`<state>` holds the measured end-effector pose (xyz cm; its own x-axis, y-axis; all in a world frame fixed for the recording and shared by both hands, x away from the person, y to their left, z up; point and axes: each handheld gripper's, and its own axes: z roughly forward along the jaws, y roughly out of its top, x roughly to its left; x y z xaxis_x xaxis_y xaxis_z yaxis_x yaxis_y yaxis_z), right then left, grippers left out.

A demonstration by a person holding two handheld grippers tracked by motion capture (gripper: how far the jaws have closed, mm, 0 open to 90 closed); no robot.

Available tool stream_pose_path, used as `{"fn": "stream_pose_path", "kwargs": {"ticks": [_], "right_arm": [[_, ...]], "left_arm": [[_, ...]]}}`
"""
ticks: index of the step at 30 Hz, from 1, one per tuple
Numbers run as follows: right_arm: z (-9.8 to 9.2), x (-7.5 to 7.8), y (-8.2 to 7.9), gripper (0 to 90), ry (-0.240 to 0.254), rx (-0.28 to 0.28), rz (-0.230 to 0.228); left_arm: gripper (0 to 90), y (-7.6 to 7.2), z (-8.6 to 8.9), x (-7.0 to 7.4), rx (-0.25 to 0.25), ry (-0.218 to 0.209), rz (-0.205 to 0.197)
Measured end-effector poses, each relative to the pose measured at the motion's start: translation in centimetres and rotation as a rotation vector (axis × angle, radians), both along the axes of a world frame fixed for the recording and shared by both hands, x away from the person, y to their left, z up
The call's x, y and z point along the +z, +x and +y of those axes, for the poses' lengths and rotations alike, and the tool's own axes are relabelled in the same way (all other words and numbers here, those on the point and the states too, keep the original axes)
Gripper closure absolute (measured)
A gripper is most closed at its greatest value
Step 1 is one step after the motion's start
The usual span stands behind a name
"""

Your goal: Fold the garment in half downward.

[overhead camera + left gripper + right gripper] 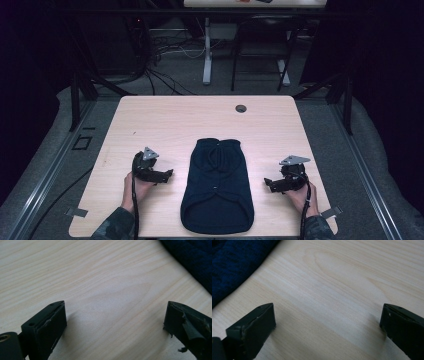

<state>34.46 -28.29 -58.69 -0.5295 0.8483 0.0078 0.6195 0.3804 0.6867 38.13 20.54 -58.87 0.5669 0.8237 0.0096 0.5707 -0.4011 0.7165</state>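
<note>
A dark navy knitted garment point(217, 187) lies flat in the middle of the light wooden table point(165, 120), its narrower end pointing away from the person. My left gripper point(169, 174) rests on the table just left of the garment, pointing toward it, jaws open and empty. In the left gripper view its wide gap point(115, 322) spans bare wood, with the garment's edge point(195, 260) at the upper right. My right gripper point(268, 182) sits right of the garment, also open and empty. The right gripper view shows its gap point(328, 322) over wood and the garment point(232, 267) at the upper left.
A round cable hole point(241, 108) sits near the table's far edge. Beyond the table stand metal frame legs and cables on a grey floor. A second table's legs point(207, 55) rise at the back. The person's hands and sleeves enter from the bottom.
</note>
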Motion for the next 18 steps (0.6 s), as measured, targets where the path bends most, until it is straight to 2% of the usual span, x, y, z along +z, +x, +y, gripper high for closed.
{"fn": "stream_pose_path", "kwargs": {"ticks": [3,7,15,17,18], "right_arm": [[0.2,0.3,0.0,0.0,0.006,0.01,-0.001],[0.5,1.0,-0.3,0.0,0.011,0.018,0.005],[1.4,1.4,-0.1,0.0,0.019,0.047,0.014],[1.8,1.6,0.0,0.0,0.022,0.055,0.007],[2.0,1.7,0.0,0.0,0.025,0.063,-0.012]], "left_arm": [[4.1,0.1,-0.5,0.3,-0.025,-0.015,0.012],[1.7,0.1,-1.3,0.7,-0.048,-0.03,-0.003],[0.2,0.3,-2.4,1.1,-0.095,-0.028,0.004],[0.2,0.2,-2.7,1.3,-0.101,-0.029,0.001],[0.2,0.2,-2.8,1.4,-0.106,-0.029,-0.002]]}}
